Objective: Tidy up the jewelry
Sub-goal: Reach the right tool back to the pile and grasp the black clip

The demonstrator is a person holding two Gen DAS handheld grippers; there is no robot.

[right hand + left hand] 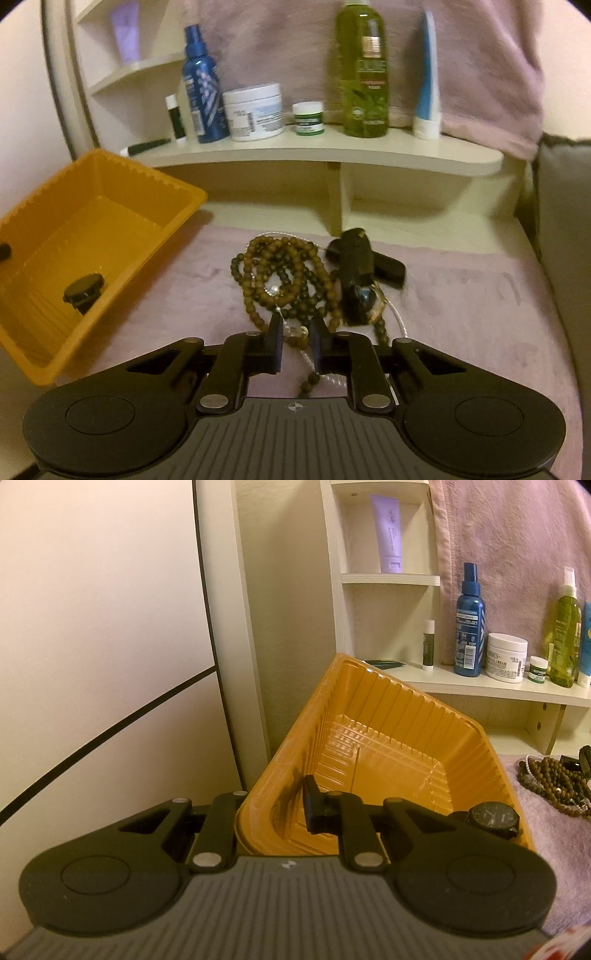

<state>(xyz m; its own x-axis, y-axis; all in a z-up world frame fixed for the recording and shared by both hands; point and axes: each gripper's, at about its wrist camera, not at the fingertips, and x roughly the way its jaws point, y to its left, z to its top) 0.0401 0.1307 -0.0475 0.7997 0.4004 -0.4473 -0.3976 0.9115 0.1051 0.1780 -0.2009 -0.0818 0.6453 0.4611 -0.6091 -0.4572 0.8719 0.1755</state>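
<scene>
An orange plastic tray (373, 716) is tilted up, its near-left wall pinched by my left gripper (273, 808); one finger (314, 808) is inside the tray, the other is hidden outside the wall. A black watch (493, 818) lies in the tray's lower corner; it also shows in the right wrist view (84, 290) inside the tray (110, 177). A pile of brown bead strands (284, 277) lies on the pink cloth. My right gripper (297, 341) straddles the near end of the beads, jaws narrowly apart. A second dark watch (360, 277) lies right of the beads.
A cream shelf (332, 147) behind carries a blue spray bottle (203, 85), white cream jar (255, 110), small green jar (308, 118), green bottle (364, 70) and a blue-white tube (428, 81). A grey cushion (565, 229) stands at right. A wall panel (103, 627) is left.
</scene>
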